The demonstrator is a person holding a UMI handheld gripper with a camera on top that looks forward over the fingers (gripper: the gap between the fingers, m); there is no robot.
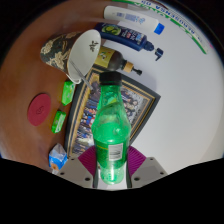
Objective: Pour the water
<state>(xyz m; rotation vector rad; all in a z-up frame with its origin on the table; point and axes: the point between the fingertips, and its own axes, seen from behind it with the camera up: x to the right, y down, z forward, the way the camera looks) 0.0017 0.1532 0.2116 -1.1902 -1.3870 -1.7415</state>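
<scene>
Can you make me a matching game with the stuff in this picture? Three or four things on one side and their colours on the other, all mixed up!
Things:
1. bottle between the gripper fingers
2. bottle cap
3. coaster on the table
4. mug lying on its side

Colours:
A. white outside
B. red
C. green
D. black

Pairs: 1-C, 2-D, 3-B, 4-A
</scene>
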